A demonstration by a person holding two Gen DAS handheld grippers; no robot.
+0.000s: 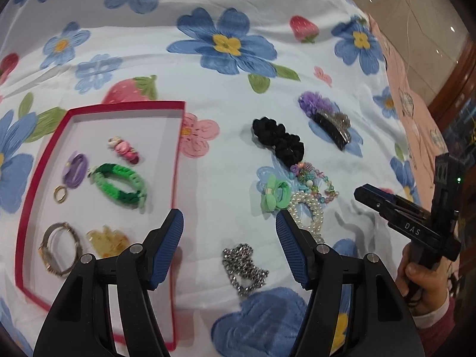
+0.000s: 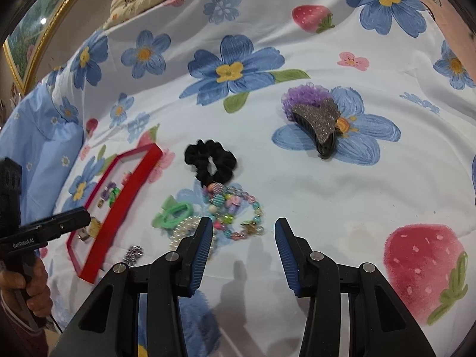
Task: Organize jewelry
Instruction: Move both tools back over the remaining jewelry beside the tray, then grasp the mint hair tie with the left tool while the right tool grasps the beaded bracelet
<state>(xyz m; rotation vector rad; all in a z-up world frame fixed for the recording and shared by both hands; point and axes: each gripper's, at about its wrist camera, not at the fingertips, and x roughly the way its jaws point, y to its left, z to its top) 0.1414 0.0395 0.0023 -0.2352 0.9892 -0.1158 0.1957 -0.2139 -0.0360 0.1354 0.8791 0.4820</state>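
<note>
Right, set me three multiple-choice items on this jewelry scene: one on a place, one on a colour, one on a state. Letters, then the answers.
1. Where does the green bracelet lie?
A. in the red tray
B. on the bedspread
C. between gripper fingers

2. What colour is the scrunchie beside the beaded bracelet?
A. purple
B. white
C. black

3. How is the left hand-held gripper?
A. shut on the chain
B. open, empty
C. shut on the tray's rim

Answers: A, it lies inside the rim; C, plainly black fabric; B, nothing sits between its fingers.
</note>
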